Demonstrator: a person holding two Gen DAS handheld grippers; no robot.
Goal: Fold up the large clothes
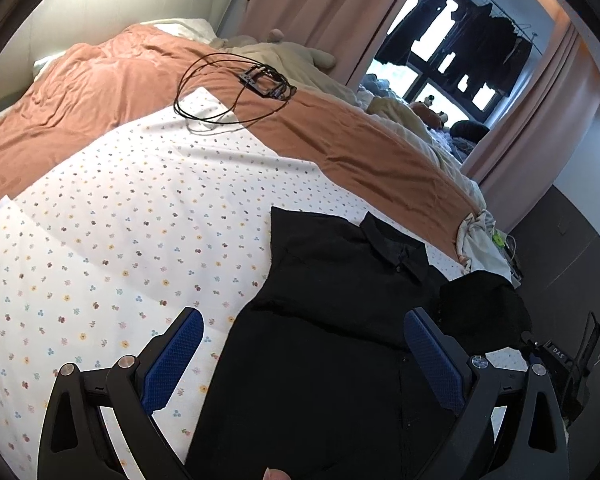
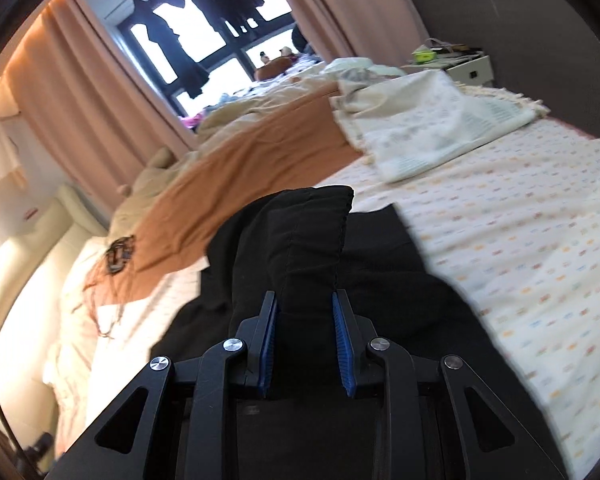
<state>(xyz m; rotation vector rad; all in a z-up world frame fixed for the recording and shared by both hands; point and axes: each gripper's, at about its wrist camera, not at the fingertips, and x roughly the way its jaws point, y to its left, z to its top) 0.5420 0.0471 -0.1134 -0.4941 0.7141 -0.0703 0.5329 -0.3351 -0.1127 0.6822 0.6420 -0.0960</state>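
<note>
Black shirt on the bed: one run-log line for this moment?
black shirt flat on floral sheet | left hand-held gripper open above it | right hand-held gripper shut on bunched shirt fabric

shirt: matt black cloth | sheet: smooth printed cotton-like cloth | fingers: textured blue pads

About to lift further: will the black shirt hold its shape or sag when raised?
Probably sags: the black shirt bunches into soft folds where the right gripper pinches it. Likely light, thin fabric lying flat on the floral sheet.
</note>
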